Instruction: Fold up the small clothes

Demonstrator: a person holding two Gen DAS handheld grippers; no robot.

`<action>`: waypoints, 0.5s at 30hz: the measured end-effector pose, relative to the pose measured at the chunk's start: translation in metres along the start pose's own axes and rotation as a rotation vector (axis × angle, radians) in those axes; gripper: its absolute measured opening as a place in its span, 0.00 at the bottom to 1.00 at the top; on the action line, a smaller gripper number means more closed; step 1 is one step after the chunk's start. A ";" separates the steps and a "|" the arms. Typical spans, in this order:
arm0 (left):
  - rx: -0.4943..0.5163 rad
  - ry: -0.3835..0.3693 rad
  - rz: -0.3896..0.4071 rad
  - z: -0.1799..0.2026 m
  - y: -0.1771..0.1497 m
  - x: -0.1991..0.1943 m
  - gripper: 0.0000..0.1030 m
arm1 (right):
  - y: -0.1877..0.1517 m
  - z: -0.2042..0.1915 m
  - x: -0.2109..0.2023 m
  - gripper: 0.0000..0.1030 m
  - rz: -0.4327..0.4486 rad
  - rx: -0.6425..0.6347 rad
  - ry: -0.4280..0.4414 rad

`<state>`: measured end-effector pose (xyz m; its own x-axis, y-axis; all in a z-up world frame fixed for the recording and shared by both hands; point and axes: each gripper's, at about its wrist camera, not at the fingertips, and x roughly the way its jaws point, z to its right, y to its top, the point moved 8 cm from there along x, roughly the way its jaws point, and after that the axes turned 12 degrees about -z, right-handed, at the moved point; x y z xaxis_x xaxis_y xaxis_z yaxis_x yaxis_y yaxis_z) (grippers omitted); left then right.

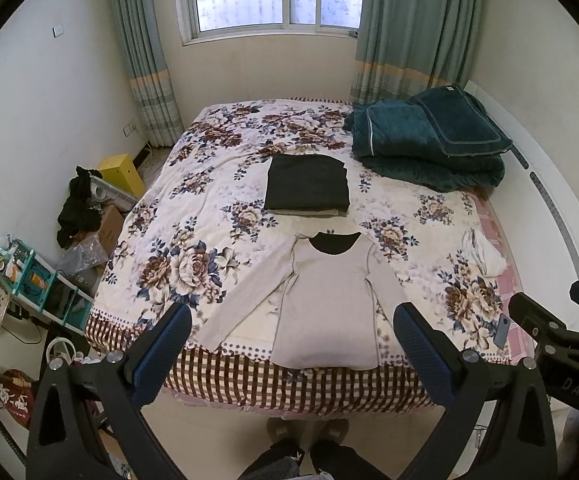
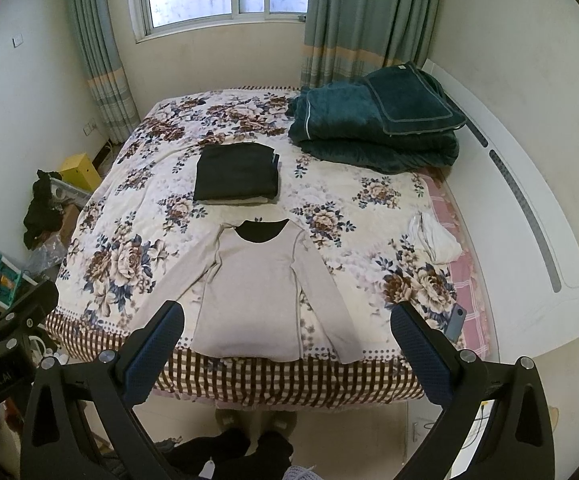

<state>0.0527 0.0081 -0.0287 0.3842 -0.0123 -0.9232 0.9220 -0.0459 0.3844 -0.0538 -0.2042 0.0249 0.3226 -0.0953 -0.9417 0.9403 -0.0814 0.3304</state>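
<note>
A pale grey long-sleeved top (image 1: 325, 292) (image 2: 255, 292) lies flat on the flowered bed cover, neckline away from me, sleeves spread, hem at the near edge. Behind it sits a stack of folded clothes (image 1: 307, 184) (image 2: 236, 178), a dark one on top. A small white garment (image 1: 485, 254) (image 2: 435, 236) lies crumpled at the right side. My left gripper (image 1: 291, 324) is open, held above the bed's near edge with nothing between its blue pads. My right gripper (image 2: 287, 322) is open too, equally empty, in front of the top's hem.
A folded teal quilt (image 1: 429, 136) (image 2: 377, 120) fills the bed's far right corner. A phone (image 2: 456, 322) lies near the right front corner. The bed (image 1: 249, 388) meets a white headboard at right. Boxes, a shelf and clutter (image 1: 49, 280) crowd the floor at left. Feet in slippers (image 1: 309, 432) stand below.
</note>
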 end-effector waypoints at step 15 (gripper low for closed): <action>-0.003 -0.005 0.001 0.001 0.000 0.000 1.00 | 0.004 -0.006 0.000 1.00 0.002 0.001 0.000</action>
<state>0.0531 0.0074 -0.0289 0.3848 -0.0170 -0.9229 0.9218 -0.0434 0.3852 -0.0491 -0.1985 0.0259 0.3242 -0.0951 -0.9412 0.9397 -0.0826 0.3320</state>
